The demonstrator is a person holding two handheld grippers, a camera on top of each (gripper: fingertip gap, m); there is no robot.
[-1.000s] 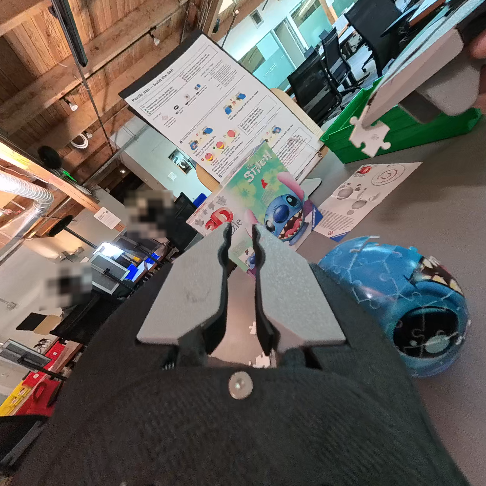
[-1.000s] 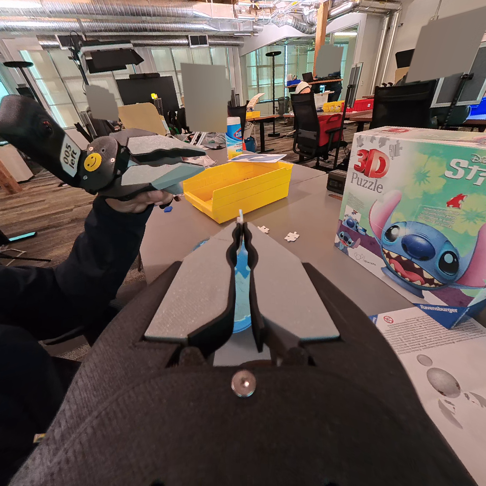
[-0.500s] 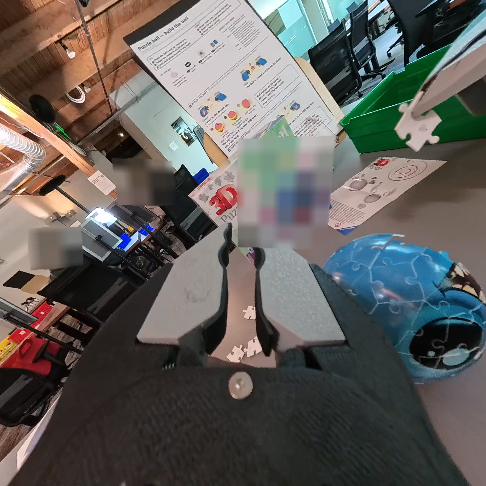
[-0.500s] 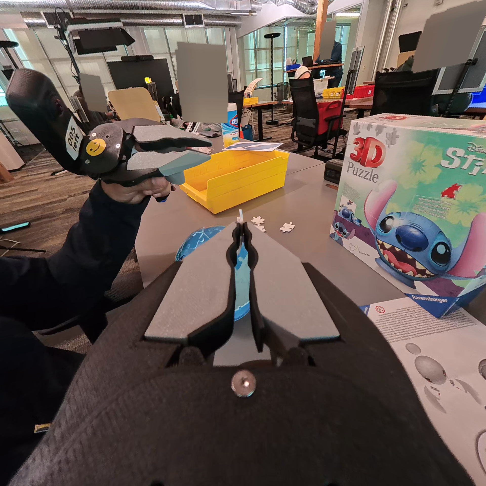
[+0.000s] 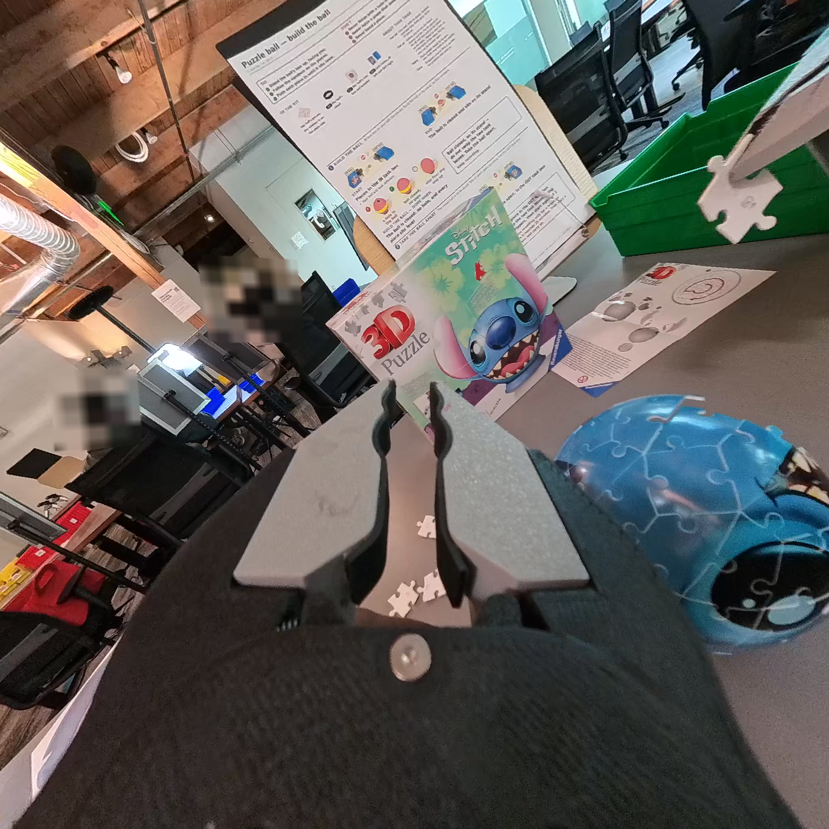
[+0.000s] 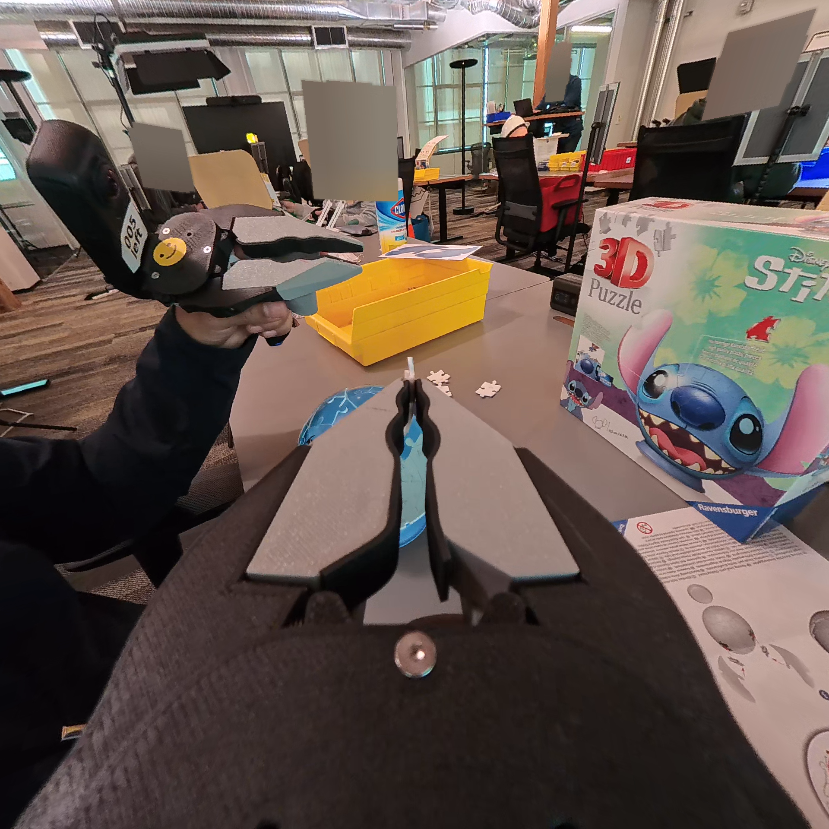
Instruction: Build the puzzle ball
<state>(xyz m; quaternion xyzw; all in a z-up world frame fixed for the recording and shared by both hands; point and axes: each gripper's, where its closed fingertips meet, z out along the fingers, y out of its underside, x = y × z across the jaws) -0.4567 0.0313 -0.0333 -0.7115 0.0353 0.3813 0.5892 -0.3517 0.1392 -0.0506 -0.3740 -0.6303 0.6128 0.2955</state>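
The partly built blue puzzle ball [image 5: 700,516] lies on the grey table, right of my left gripper [image 5: 410,397]; it also shows below my right gripper [image 6: 354,412]. My left gripper is open a little, empty, and held in the air above the table edge [image 6: 354,258]. My right gripper [image 6: 410,381] is shut on a white puzzle piece [image 6: 409,365], held edge-on above the ball. The same piece [image 5: 735,202] hangs from the right gripper's tip at the top right of the left wrist view. Loose white pieces [image 6: 466,383] lie on the table beyond the ball.
The puzzle box [image 6: 700,359] stands at the right, with an instruction sheet [image 6: 735,628] in front of it. A yellow bin [image 6: 403,305] sits at the far table edge. A green bin [image 5: 700,202] and an instruction board [image 5: 403,116] stand behind the box. The tips of one gripper are about 15 cm away from the tips of the other.
My left gripper has tilted down and drifted, so the ball and loose pieces sit higher in its view. My right gripper has lifted slightly with the piece still in it.
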